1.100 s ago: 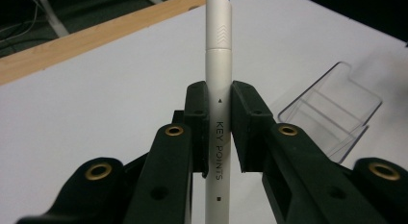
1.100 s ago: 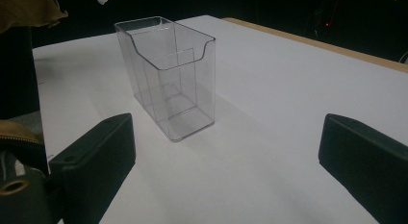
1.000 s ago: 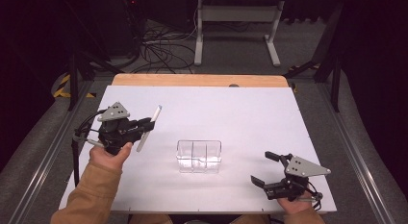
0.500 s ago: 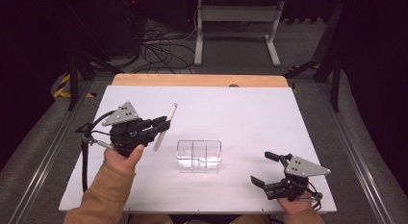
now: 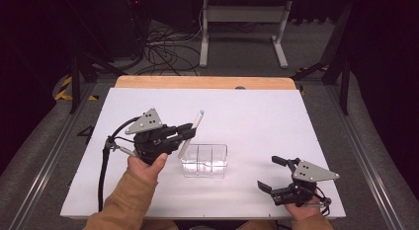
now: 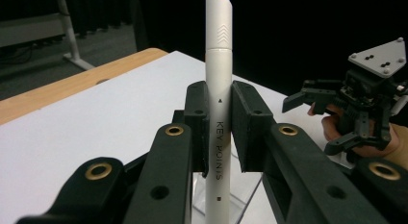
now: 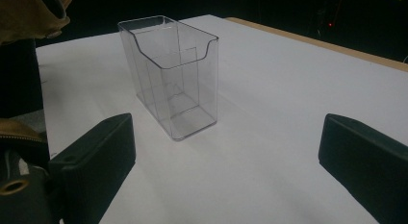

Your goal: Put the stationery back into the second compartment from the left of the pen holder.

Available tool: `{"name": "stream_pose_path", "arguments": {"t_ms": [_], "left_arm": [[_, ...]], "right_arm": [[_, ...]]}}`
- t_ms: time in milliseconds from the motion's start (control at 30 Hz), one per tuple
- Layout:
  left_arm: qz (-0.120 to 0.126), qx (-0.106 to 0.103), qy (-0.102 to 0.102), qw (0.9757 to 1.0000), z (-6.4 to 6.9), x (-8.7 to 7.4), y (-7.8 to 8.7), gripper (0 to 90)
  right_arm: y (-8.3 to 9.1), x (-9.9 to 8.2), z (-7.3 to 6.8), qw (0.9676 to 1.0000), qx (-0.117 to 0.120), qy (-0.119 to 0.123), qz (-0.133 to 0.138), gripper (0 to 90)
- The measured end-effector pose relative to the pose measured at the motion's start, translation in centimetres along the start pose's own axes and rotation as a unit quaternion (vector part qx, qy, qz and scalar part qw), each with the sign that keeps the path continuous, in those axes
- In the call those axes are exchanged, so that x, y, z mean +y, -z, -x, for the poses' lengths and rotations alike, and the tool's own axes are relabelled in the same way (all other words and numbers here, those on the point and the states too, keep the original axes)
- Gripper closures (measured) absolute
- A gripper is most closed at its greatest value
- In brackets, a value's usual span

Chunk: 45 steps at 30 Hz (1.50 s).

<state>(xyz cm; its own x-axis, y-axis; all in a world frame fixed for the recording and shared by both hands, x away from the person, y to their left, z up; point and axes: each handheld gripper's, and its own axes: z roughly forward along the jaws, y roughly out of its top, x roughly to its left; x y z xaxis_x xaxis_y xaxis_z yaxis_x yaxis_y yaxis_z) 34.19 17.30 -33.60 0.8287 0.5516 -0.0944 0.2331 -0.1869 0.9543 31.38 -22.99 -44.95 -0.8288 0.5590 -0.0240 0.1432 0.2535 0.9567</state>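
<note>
We note the left hand-held gripper clamped on the white pen, long axis tilted up-right, just left of the clear organizer mid-surface; the right hand-held gripper, jaws spread and empty, sits farther off.

Left gripper raised off the surface, jaws clamped, right gripper low, jaws spread wide
</note>
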Motion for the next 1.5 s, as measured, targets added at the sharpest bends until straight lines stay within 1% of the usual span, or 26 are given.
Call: {"name": "stream_pose_path", "arguments": {"t_ms": [100,167,400,533,600,633,700,767,800,867,933,1000,1067,1167,1333,1400,1467,1500], "left_arm": [[0.004,-0.008,-0.003,1.0000,0.3,-0.1,-0.7,78.4],[0.005,-0.013,-0.001,0.9999,0.5,-0.3,-1.2,78.4],[0.014,-0.023,0.000,0.9996,0.9,-0.6,-2.7,78.4],[0.013,-0.026,-0.007,0.9996,1.2,-0.8,-3.6,78.4],[0.015,-0.029,-0.007,0.9994,1.3,-0.8,-4.1,78.4],[0.014,-0.029,-0.009,0.9994,1.3,-0.9,-4.3,78.4],[0.016,-0.024,-0.016,0.9995,1.4,-1.0,-4.7,78.4],[0.014,-0.025,-0.012,0.9995,1.3,-1.2,-5.1,78.4],[0.016,-0.022,-0.014,0.9995,1.3,-1.3,-5.3,78.4],[0.018,-0.025,-0.018,0.9994,1.3,-1.5,-5.6,78.4],[0.023,-0.013,-0.033,0.9991,1.4,-1.7,-5.9,78.4],[0.018,-0.019,-0.028,0.9993,1.2,-1.8,-5.9,78.4],[0.020,-0.022,-0.020,0.9994,1.1,-1.9,-6.0,78.4],[0.018,-0.024,-0.015,0.9994,1.0,-2.0,-6.1,78.4],[0.016,-0.022,-0.019,0.9994,0.9,-2.2,-6.1,78.4],[0.012,-0.021,-0.023,0.9994,0.9,-2.3,-6.1,78.4],[0.014,-0.020,-0.030,0.9992,0.9,-2.5,-6.1,78.4],[0.015,-0.021,-0.029,0.9992,0.9,-2.6,-6.1,78.4]], "right_arm": [[0.0,0.0,0.0,1.0000,0.001,0.001,0.000,6.2],[0.0,0.0,0.0,1.0000,0.001,0.000,0.000,6.2],[-0.1,-0.1,-0.1,1.0000,0.003,0.001,-0.002,6.2],[-0.2,-0.1,-0.1,1.0000,0.005,0.002,-0.003,6.2],[-0.2,-0.1,-0.1,1.0000,0.005,0.001,-0.004,6.2],[-0.2,-0.1,-0.1,1.0000,0.005,0.002,-0.004,6.2],[-0.2,-0.2,0.0,1.0000,0.006,0.002,-0.005,6.2],[-0.2,-0.2,-0.1,1.0000,0.007,0.002,-0.005,6.2],[-0.2,-0.2,-0.1,1.0000,0.007,0.002,-0.005,6.2],[-0.2,-0.2,-0.1,1.0000,0.007,0.002,-0.004,6.2],[-0.2,-0.2,-0.1,1.0000,0.007,0.003,-0.005,6.2],[-0.2,-0.2,-0.1,1.0000,0.008,0.002,-0.004,6.2],[-0.2,-0.2,-0.1,0.9999,0.009,0.002,-0.004,6.2],[-0.2,-0.2,-0.1,0.9999,0.008,0.003,-0.005,6.2],[-0.2,-0.2,-0.1,0.9999,0.009,0.002,-0.005,6.2],[-0.2,-0.2,-0.1,0.9999,0.010,0.002,-0.004,6.2],[-0.2,-0.2,-0.1,0.9999,0.011,0.001,-0.002,6.2],[-0.2,-0.2,-0.1,0.9999,0.011,0.001,-0.002,6.2]]}}
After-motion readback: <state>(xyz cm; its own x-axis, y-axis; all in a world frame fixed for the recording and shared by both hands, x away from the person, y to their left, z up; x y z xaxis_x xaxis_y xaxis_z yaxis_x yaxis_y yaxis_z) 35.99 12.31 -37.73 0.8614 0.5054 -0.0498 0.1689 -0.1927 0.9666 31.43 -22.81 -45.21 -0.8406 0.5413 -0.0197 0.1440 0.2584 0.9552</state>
